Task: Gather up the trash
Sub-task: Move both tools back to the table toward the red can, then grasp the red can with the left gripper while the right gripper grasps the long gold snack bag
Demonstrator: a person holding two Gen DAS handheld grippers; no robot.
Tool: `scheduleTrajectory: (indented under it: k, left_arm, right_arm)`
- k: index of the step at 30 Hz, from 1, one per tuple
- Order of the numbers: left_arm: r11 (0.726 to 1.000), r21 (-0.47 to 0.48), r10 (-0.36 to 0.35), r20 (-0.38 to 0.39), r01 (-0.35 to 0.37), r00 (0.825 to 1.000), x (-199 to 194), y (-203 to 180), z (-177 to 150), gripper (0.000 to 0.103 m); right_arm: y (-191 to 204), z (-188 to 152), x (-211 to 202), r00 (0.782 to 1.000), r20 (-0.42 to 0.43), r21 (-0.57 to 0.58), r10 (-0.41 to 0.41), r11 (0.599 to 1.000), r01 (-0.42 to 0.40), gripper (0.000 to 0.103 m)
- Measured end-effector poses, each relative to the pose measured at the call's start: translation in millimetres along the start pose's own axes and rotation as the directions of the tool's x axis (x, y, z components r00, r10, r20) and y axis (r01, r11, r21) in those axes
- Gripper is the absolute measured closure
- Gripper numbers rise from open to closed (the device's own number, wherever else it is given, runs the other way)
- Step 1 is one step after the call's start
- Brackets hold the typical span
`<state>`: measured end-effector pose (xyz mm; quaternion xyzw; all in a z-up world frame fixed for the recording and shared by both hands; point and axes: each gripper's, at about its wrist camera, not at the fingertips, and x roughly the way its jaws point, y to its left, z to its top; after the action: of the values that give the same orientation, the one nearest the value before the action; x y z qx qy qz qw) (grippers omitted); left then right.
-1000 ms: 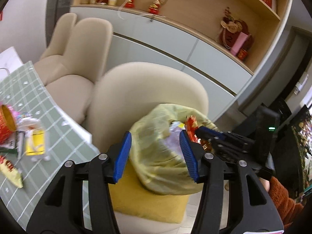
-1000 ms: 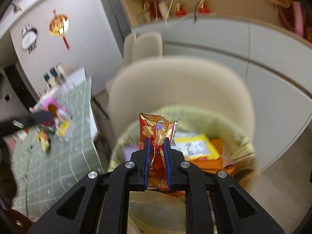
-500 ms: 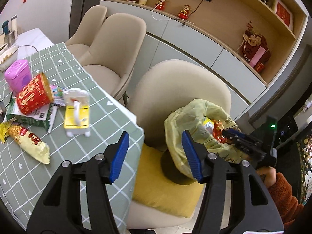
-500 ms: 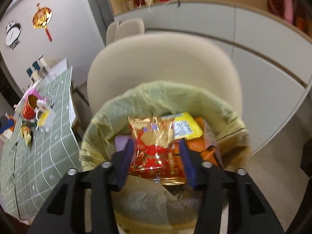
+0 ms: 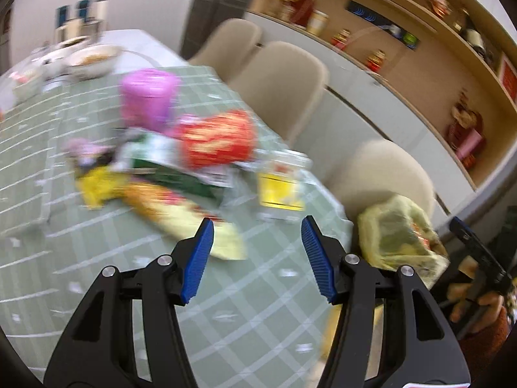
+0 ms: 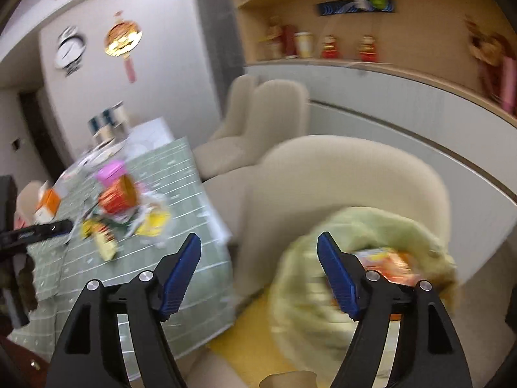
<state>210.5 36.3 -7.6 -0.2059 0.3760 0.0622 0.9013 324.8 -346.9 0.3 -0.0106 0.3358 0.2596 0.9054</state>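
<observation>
Trash pile [image 5: 181,168] sits on the green checked worktop [image 5: 129,291], toward the edge nearest the chairs: red tub on its side [image 5: 216,142], yellow snack wrapper [image 5: 181,216], yellow-labelled clear pack [image 5: 281,184], green flat packet [image 5: 168,168], pink container [image 5: 148,97] behind. Heavy motion blur in both views, so exact overlaps can't be read.

Yellow-green trash bag [image 5: 397,236] stands on the seat of the nearest beige chair [image 5: 381,168], mouth up, already holding orange and yellow packets [image 6: 384,258].

Left tongs [image 5: 257,255] wide open, holding nothing, over the worktop with the yellow snack wrapper just ahead of the left pad. Right tongs [image 6: 258,271] also wide open and empty, hanging between the worktop edge and the bag.

Judgement: step in hand is the left tongs' reach for the next piece; the wrapper looks like the closest candidate.

How to do it well:
- Slow down before contact; at this blur level aim is poor.
- Wrapper is flat and thin. Come in low, tilt 1 pad under the near edge, close on the crimped end rather than the flat middle.
- Take 1 item at a time; the pile is packed close and a wide close could drag neighbours off the edge.
- Leave the tub for a separate grab across its rim; it will likely roll if nudged.
- Keep the right tongs clear of the bag mouth, or use them to hold the rim open.
</observation>
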Motion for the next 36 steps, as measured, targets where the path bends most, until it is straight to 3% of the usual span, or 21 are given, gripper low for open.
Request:
scheduleTrajectory:
  k: [5,8,12,14,16,17,20,24,27,28,30,33,36]
  left_arm:
    - [0.994,-0.074,0.083,0.028,-0.081,0.996,-20.3,75.1,4.7,0.049]
    - [0.993,-0.070,0.097,0.045,-0.093,0.994,-28.7,102.0,9.7,0.048]
    - [0.999,0.005,0.043,0.050,-0.043,0.998,-27.4,112.4,21.5,0.046]
    - [0.994,0.107,-0.027,0.046,0.022,0.999,-21.9,100.8,31.6,0.043]
    - [0.967,0.246,-0.081,0.029,0.071,0.996,-11.5,78.9,43.4,0.042]
    - [0.939,0.334,-0.093,0.019,0.081,0.996,-2.3,64.3,51.5,0.042]
    - [0.864,0.501,-0.060,-0.010,0.057,0.998,33.1,29.6,73.3,0.042]
    - [0.812,0.575,-0.045,-0.103,0.096,0.994,84.1,7.4,94.8,0.042]
    - [0.749,0.656,0.031,-0.179,0.096,0.983,121.3,-5.9,96.1,0.042]
    - [0.739,0.666,0.047,-0.199,0.100,0.979,128.5,-6.7,94.9,0.042]
    - [0.742,0.664,0.062,-0.205,0.092,0.977,134.8,-6.0,94.1,0.041]
    - [0.799,0.592,0.032,-0.214,0.104,0.976,127.7,2.3,94.2,0.049]
    - [0.854,0.511,-0.004,-0.189,0.102,0.982,100.3,13.0,88.9,0.051]
  right_arm:
    - [70.7,8.0,17.3,0.999,-0.017,-0.095,0.038,0.995,-0.039,0.032]
    - [100.0,10.6,30.1,0.999,-0.032,-0.128,0.036,0.991,-0.039,0.032]
    - [130.5,8.7,45.6,0.995,-0.055,-0.139,0.083,0.986,-0.090,0.032]
    - [141.8,7.7,51.6,0.995,-0.059,-0.146,0.076,0.986,-0.084,0.032]
    - [146.3,6.8,55.4,0.996,-0.065,-0.137,0.069,0.988,-0.077,0.032]
    - [145.6,5.5,55.4,0.996,-0.067,-0.129,0.066,0.989,-0.074,0.032]
    - [138.6,1.8,57.5,0.994,-0.086,-0.093,0.064,0.993,-0.071,0.032]
    - [125.0,-3.4,57.4,0.992,-0.108,-0.053,0.068,0.996,-0.074,0.032]
    - [116.9,-8.7,56.5,0.991,-0.120,-0.045,0.055,0.997,-0.061,0.032]
    - [114.4,-11.2,57.1,0.991,-0.127,-0.041,0.049,0.998,-0.055,0.032]
    - [111.9,-15.9,58.7,0.990,-0.138,-0.039,0.040,0.998,-0.046,0.032]
    - [112.7,-23.5,63.2,0.987,-0.157,-0.040,0.023,0.999,-0.030,0.032]
    - [119.1,-27.1,68.7,0.986,-0.164,-0.033,0.023,0.999,-0.029,0.032]
